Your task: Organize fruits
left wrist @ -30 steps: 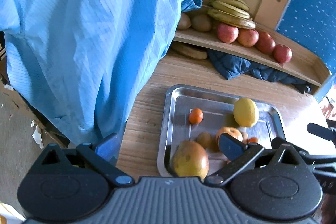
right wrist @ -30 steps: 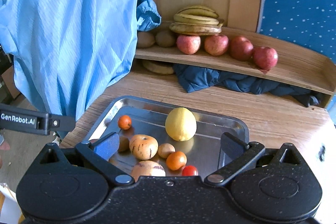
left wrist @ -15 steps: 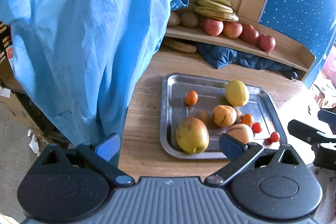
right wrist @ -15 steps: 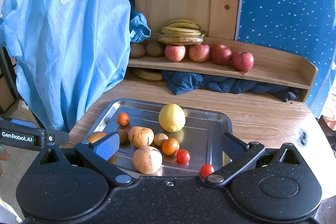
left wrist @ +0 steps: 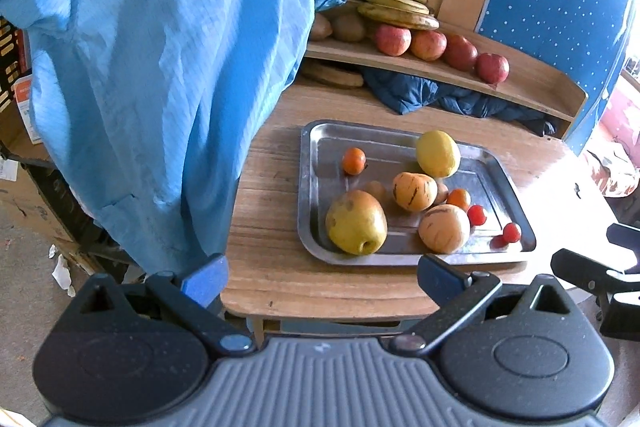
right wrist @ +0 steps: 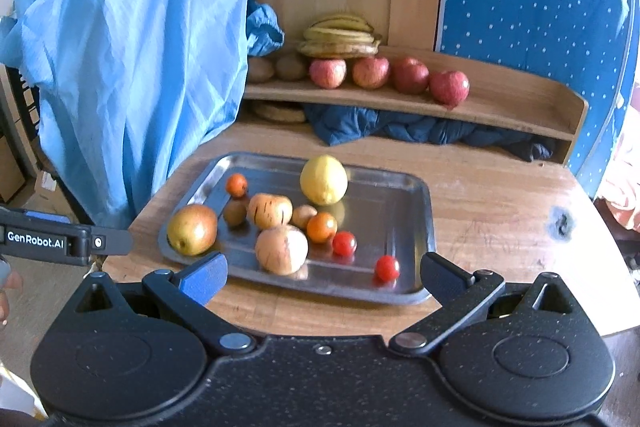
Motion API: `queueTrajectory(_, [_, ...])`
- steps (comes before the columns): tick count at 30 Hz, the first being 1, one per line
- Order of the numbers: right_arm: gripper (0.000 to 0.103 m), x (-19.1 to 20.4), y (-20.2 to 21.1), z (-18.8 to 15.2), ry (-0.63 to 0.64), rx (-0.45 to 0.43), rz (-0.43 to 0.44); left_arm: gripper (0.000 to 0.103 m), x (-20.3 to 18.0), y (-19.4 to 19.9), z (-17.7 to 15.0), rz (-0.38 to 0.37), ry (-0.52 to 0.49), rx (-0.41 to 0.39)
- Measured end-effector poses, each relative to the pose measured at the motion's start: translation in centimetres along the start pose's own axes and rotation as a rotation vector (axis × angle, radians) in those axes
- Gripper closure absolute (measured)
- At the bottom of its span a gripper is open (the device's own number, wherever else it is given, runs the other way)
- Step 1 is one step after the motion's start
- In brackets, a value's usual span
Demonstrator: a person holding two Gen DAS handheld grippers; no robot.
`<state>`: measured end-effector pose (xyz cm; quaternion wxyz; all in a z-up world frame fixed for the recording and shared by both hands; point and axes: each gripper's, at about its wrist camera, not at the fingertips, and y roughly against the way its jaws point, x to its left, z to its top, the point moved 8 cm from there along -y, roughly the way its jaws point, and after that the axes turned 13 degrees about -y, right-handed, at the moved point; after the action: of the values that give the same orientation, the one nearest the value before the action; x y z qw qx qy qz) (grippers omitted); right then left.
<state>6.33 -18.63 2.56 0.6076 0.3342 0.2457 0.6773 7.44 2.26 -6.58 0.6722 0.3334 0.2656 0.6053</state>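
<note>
Two grippers hang before a wooden table [right wrist: 500, 203], both with jaws spread wide and nothing between them. At the far left of the right wrist view a pale blue garment [right wrist: 132, 39] drapes down past the table's edge, and low at that frame's left margin the left gripper [left wrist: 322, 273] shows only as a black bar. In its own view its fingers sit at the bottom of the frame, short of the table's near edge.

Centre frame lies a metal tray [right wrist: 400, 187] — flat on the table, holding all the loose fruit. From its left end: a large yellow-green pear [right wrist: 192, 229], a small orange [right wrist: 236, 184] further back, a brown kiwi [right wrist: 235, 212], then two striped orange-tan fruits [right wrist: 270, 211] [right wrist: 282, 245], one behind the other. A second small orange [right wrist: 321, 227] sits beside them, a lemon [right wrist: 323, 179] toward the tray's far side, and two cherry tomatoes [right wrist: 344, 243] [right wrist: 387, 267] toward the near right corner, apart from each other.

Behind the tray, in the upper middle of the frame, a wooden shelf [right wrist: 512, 95] carries a bunch of bananas [right wrist: 340, 35] and — running rightward — a row of four red apples [right wrist: 384, 73]. A dark blue cloth [right wrist: 420, 129] is bundled beneath it. The right gripper [right wrist: 322, 271] fills the bottom of its frame, fingertips just over the tray's near rim.
</note>
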Motion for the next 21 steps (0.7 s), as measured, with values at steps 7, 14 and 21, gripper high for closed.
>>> queueTrajectory(7, [0.001,-0.1,-0.7,-1.3,0.013,0.066,-0.006,0.001,-0.3,-0.5,-1.0,-0.001,0.008,0.040])
queueTrajectory(14, [0.001,-0.7,-0.6,-1.1,-0.027,0.046,-0.007,0.001,-0.5,-0.2,-0.9,0.000,-0.007,0.015])
queueTrajectory(21, [0.001,-0.8,-1.1,-1.7,-0.037,0.078,-0.007,0.001,-0.3,-0.3,-1.3,0.004,-0.004,0.028])
